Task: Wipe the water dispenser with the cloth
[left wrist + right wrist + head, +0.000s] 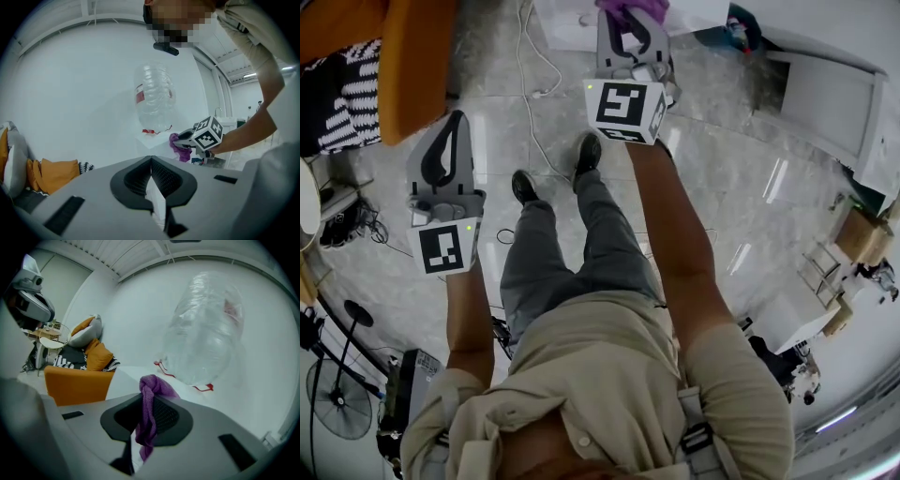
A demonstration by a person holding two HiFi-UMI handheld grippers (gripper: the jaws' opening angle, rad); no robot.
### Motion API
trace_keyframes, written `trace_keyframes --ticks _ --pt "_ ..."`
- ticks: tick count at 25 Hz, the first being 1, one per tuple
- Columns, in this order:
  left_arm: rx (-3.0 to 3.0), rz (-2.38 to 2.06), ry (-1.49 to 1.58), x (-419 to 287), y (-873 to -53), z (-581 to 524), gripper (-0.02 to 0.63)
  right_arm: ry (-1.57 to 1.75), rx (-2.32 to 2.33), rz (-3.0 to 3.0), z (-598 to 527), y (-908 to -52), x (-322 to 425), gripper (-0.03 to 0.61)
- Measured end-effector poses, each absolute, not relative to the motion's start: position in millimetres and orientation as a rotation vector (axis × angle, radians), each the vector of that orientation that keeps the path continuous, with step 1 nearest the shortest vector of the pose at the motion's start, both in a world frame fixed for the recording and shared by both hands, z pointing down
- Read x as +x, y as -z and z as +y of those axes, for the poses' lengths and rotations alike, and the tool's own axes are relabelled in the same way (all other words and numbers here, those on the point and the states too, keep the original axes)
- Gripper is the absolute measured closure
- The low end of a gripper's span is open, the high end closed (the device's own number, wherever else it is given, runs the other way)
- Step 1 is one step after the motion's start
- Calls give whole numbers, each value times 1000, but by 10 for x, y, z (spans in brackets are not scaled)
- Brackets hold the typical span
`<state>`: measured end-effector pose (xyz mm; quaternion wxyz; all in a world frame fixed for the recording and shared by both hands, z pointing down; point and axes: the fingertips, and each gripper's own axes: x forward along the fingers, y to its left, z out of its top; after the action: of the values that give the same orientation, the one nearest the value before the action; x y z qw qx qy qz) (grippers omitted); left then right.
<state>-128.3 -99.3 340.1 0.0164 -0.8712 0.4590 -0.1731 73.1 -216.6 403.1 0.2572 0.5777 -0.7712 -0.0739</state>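
Note:
The white water dispenser (123,374) carries a clear upturned bottle (206,333). My right gripper (145,399) is shut on a purple cloth (151,389), which bunches up above the jaws just short of the bottle's base. From the head view the right gripper (630,23) reaches out to the dispenser's top (567,26), with the cloth (623,7) at its tip. My left gripper (450,127) hangs lower left over the floor, away from the dispenser. Its jaws (151,160) are shut with nothing between them. Beyond them I see the bottle (154,98) and the cloth (178,147).
An orange chair (412,56) with a striped cushion (337,94) stands left of the dispenser. A white cable (530,84) runs over the marble floor. A white cabinet (825,94) is at the right, a fan (337,403) at lower left. The person's shoes (586,150) are below the dispenser.

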Motion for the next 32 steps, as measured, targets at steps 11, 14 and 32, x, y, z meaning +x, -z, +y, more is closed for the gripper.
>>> trace_keyframes --ticks 11,14,32 --pt "-2726 1374 535 -1068 -3426 -1005 597 101 1837 -1885 -2030 -4062 1803 515" --pt "-2726 1390 537 -1132 -3447 -979 597 78 1834 -1921 -2053 -4098 1581 515" --pt "-2703 1486 581 -1516 -3611 -890 597 135 1525 -2141 -2231 -4448 264 515"
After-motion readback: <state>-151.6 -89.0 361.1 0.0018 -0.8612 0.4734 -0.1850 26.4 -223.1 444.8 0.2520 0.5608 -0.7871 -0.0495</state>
